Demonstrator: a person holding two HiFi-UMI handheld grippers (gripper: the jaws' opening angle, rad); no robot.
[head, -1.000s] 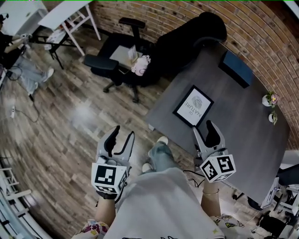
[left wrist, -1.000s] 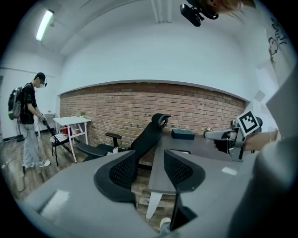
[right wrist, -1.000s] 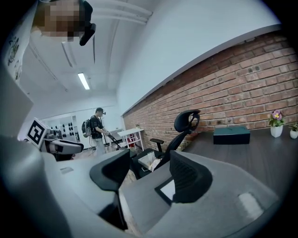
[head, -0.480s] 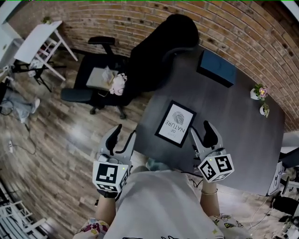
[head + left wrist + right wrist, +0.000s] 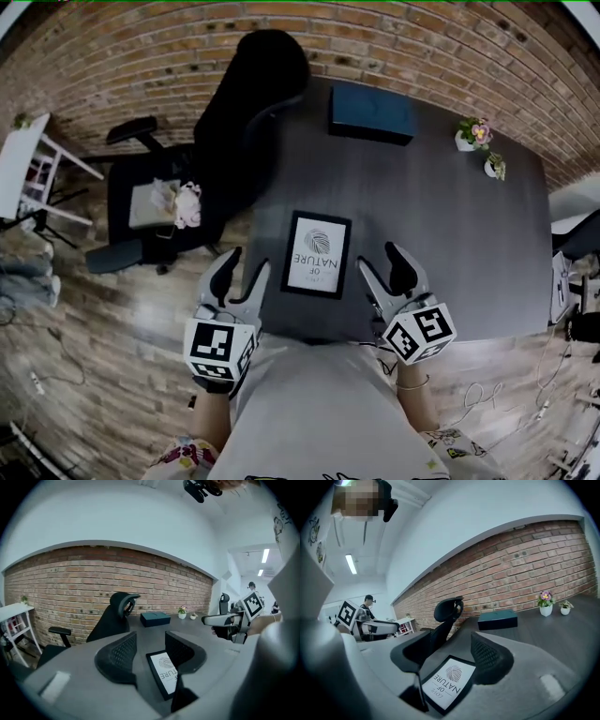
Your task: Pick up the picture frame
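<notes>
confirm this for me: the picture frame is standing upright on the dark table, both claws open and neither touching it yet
Not quite. The picture frame lies flat, face up, on the table, not upright; the head view shows this plainly. The rest holds: the left claw and right claw are both open, and neither touches it.

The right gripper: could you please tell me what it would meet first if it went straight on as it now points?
Most likely the picture frame, lying flat on the table just ahead between the right gripper's open jaws; depth is unclear, so it might pass above it.
</notes>
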